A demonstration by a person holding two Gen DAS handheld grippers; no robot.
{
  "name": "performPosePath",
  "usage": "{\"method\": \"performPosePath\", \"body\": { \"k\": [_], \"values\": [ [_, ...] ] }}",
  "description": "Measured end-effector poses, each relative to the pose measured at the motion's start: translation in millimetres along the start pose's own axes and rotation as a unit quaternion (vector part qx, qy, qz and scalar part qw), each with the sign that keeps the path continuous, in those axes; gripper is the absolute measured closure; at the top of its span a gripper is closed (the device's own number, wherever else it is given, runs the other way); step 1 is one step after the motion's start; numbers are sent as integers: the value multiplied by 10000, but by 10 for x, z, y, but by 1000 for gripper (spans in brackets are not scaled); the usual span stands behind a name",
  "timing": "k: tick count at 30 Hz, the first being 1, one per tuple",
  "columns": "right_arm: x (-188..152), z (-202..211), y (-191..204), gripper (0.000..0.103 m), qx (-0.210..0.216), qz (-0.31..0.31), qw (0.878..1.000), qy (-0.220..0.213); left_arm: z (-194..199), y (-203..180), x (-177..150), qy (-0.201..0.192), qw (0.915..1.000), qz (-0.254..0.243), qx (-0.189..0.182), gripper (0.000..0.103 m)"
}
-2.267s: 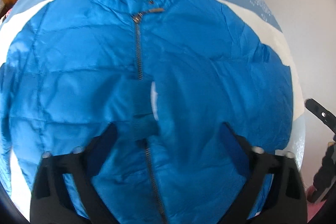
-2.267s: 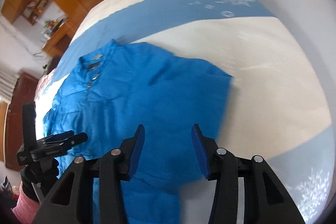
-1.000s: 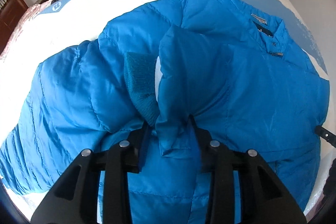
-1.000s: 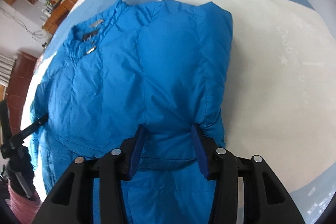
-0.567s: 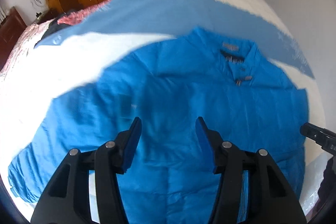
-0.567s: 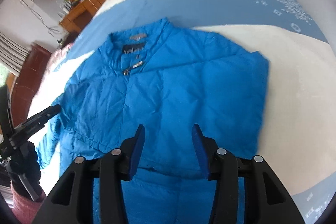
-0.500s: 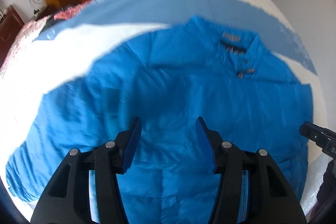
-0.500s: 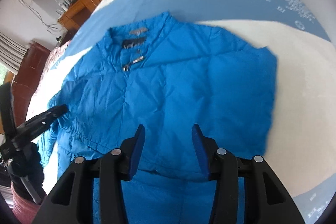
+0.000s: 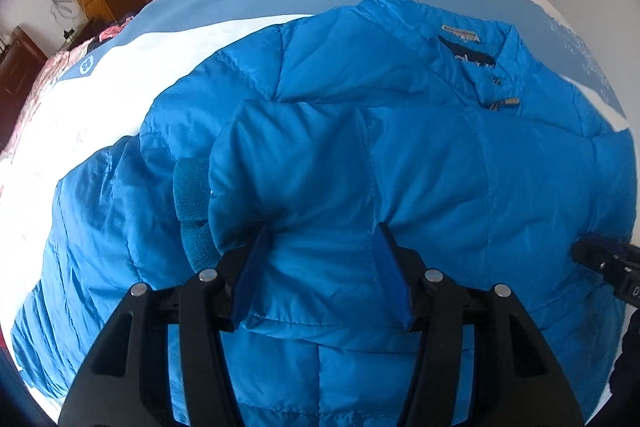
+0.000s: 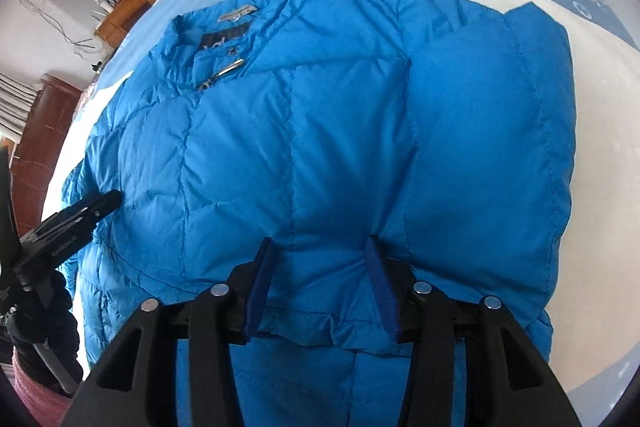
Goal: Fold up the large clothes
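Left wrist view: the bright blue quilted puffer jacket (image 9: 420, 163) lies front up on the bed with a white and blue cover (image 9: 132, 75). Its collar is at the upper right of the frame. One sleeve is folded across the chest, and its dark teal knitted cuff (image 9: 192, 211) peeks out at centre left. The left gripper (image 9: 320, 231) points steeply down into this folded sleeve. Its jaws are spread, with a broad, smooth bulge of the padding between them. I do not see the pads squeezing it, so I judge that the sleeve is laid down and let go.

In the right wrist view the right gripper (image 10: 318, 243) stands at the lower centre, over the folded edge of the other side of the jacket. Its jaws are spread too. The puffed fabric and its hem pass between them, dimpled at the tips, but I think it is not pinched. Probably both tips press there to flatten the thick padding so that the folds stay in place.

One second earlier the left jaws were narrower and pinched a tight fold of the sleeve; now they are wider. Half a second earlier both pairs of jaws hovered above the jacket with nothing between them, and now their tips are sunk into it.
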State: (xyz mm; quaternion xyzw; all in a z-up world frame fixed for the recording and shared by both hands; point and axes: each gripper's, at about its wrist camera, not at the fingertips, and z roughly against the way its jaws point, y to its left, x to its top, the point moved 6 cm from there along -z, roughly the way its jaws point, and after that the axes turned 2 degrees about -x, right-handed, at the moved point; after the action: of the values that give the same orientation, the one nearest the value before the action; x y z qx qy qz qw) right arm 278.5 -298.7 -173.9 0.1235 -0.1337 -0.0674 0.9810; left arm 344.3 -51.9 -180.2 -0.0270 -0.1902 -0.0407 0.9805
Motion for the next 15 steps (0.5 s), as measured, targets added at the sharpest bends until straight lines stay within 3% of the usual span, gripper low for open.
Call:
{"method": "performPosePath", "body": {
  "k": [3,6,11,13,15],
  "values": [
    [-34,237,58,55,227,-33,9997,-123,201,122,-6,-2,9991,289,-305,49],
    [-104,493,128,55,301,75,9991,-304,574,415,-147,-214,9972,601,-380,39],
    [-205,725,179,51,249,166,9987,-417,990,1397,-733,-254,9910,1254,391,35],
    [-213,754,194,51,229,180,9987,-413,1096,1888,-1065,-138,9809,1709,914,35],
    [-214,766,220,50,217,212,9987,-405,1193,2346,-1404,23,9656,2185,1409,35]
  ]
}}
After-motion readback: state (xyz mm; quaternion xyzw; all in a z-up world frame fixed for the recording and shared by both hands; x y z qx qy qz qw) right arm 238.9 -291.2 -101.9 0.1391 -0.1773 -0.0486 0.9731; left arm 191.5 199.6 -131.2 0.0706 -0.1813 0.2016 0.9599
